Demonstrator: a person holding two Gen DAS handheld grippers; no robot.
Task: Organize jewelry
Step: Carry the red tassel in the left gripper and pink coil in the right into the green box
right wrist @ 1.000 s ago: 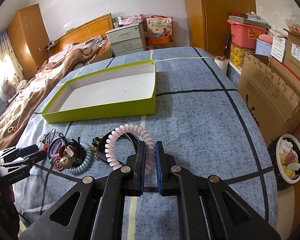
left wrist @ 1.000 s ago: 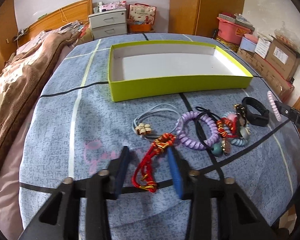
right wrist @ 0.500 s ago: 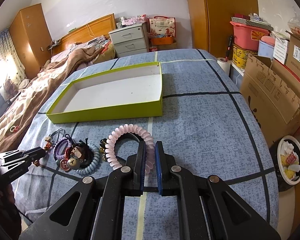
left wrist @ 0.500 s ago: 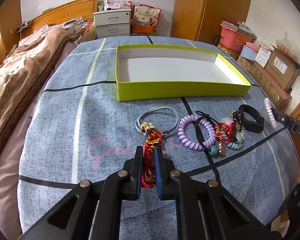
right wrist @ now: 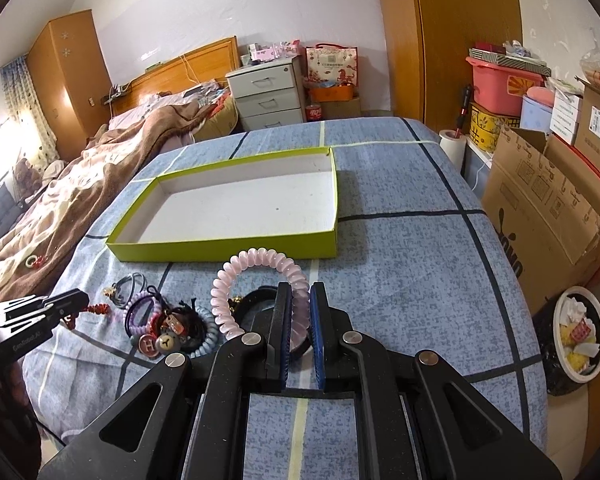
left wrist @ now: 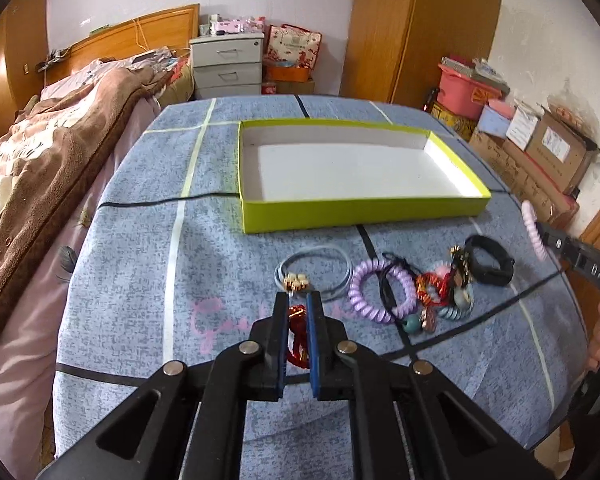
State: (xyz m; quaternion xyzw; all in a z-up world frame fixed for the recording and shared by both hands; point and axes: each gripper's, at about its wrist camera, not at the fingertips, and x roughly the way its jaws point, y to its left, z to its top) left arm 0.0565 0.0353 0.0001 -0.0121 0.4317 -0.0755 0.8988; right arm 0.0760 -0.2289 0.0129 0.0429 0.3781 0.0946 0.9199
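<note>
My left gripper (left wrist: 298,302) is shut on a red braided bracelet (left wrist: 297,334) and holds it above the blue checked tablecloth. My right gripper (right wrist: 299,294) is shut on a pink spiral hair tie (right wrist: 256,280) and holds it up; that tie also shows at the right edge of the left wrist view (left wrist: 534,234). An empty lime-green tray (left wrist: 364,210) with a white floor lies further back on the table. A heap of jewelry lies before it: a grey-blue cord loop (left wrist: 314,272), a purple spiral tie (left wrist: 380,294), a black band (left wrist: 490,266) and charms.
A bed with a brown blanket (left wrist: 48,168) runs along the table's left side. Cardboard boxes (right wrist: 540,208) and a bin (right wrist: 578,334) stand to the right. A grey drawer unit (left wrist: 226,66) and wooden wardrobe stand behind.
My left gripper closed on the red bracelet and lifted it off the cloth. My right gripper rose a little with the pink tie still in it.
</note>
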